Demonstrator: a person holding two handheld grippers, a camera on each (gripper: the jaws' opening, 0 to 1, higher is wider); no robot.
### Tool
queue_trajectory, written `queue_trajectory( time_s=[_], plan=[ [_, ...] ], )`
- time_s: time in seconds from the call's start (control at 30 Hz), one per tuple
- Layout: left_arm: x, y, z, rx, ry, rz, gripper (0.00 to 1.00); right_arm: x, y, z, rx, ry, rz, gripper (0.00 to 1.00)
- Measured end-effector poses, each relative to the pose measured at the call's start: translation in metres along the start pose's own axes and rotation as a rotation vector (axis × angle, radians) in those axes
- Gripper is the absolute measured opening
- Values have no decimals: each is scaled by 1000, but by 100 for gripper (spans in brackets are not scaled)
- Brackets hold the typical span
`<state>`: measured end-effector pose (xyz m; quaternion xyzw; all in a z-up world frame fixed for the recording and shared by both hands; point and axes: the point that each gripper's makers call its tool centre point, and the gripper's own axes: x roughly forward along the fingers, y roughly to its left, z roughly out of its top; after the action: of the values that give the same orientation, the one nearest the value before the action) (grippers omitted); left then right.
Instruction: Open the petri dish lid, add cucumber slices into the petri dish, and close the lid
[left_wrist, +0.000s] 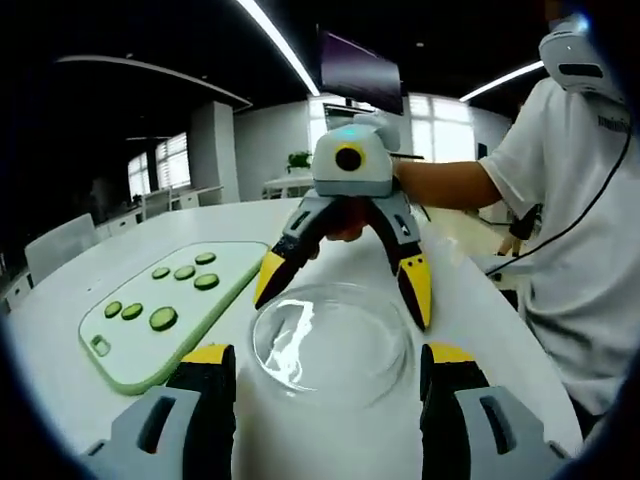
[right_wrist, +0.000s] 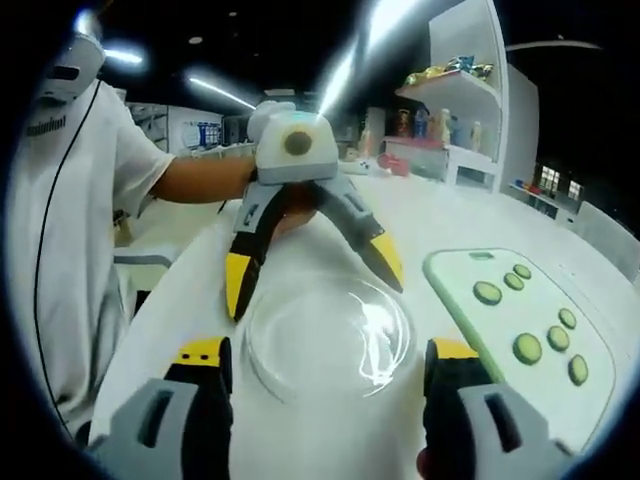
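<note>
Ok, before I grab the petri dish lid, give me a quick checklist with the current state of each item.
1. Petri dish flat on the table, between both grippers: ok.
2. Lid on the dish: cannot tell, the glass is clear.
3. Left gripper open, jaws either side of the dish: ok.
4. Right gripper open, facing it from the far side: ok.
5. Cucumber slices ready on the green board: ok.
6. Either gripper touching the dish: cannot tell.

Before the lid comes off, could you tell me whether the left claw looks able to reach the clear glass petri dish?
Probably yes: the left claw stands open just short of the clear glass petri dish, with bare white table between. The right claw straddles the far rim.
</note>
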<state>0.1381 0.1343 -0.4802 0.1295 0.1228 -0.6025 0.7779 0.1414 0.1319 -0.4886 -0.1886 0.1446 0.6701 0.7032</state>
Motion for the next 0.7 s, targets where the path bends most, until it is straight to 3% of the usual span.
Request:
queue_trajectory(
  time_s=[0.7],
  plan=[
    [6, -1, -1, 11, 4, -14, 72, 2, 0, -1, 3, -5, 6, 70]
  ],
)
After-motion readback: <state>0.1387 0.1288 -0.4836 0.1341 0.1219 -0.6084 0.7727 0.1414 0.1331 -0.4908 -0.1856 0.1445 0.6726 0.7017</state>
